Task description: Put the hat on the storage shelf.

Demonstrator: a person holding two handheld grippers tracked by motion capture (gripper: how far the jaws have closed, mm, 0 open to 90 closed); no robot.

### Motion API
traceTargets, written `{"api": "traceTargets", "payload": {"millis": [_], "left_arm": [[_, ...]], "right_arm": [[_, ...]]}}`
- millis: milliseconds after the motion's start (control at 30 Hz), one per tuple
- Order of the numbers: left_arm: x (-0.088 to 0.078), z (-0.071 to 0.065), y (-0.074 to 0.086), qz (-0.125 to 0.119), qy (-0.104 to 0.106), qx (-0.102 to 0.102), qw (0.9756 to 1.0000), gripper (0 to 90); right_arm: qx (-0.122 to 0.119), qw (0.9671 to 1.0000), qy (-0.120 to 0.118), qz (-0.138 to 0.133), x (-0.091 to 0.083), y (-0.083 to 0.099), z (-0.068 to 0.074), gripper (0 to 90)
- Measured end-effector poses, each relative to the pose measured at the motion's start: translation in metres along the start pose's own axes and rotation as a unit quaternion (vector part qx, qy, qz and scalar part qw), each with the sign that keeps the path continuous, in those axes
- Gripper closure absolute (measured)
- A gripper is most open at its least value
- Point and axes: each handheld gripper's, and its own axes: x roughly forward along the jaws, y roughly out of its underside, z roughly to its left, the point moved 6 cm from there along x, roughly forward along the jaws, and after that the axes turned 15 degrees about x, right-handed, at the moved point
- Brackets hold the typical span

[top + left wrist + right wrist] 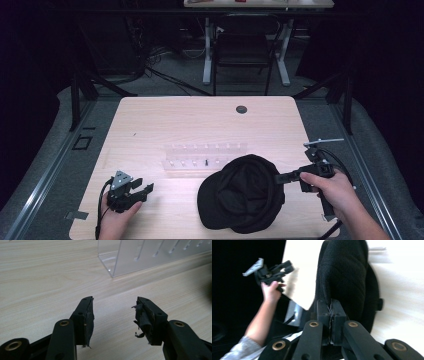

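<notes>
A black cap (242, 192) lies on the wooden table (165, 120) near its front edge, right of centre. My right gripper (278, 177) reaches in from the right and is shut on the cap's right edge. In the right gripper view its jaws (331, 303) are pressed together against the dark fabric of the cap (347, 277). My left gripper (145, 189) rests low over the front left of the table, open with nothing between its fingers (113, 303). It also appears far off in the right gripper view as the left gripper (284, 266), held by a hand.
A clear acrylic rack (205, 155) with several slots stands mid-table just behind the cap; its corner, the rack (150, 255), shows ahead of the left jaws. A small dark grommet (241, 109) sits at the table's far side. A black chair (243, 50) stands beyond.
</notes>
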Motion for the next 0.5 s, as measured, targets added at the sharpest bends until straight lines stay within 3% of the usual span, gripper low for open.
{"api": "traceTargets", "payload": {"millis": [333,500], "left_arm": [[0.001,0.000,0.000,0.000,0.001,0.000,1.0000,48.9],[0.000,0.000,0.000,0.000,0.001,-0.001,1.0000,48.9]], "right_arm": [[0.019,0.9983,-0.051,0.019,-0.002,0.000,0.021,88.6],[0.030,0.9955,-0.087,0.019,-0.002,0.001,0.027,88.7]]}}
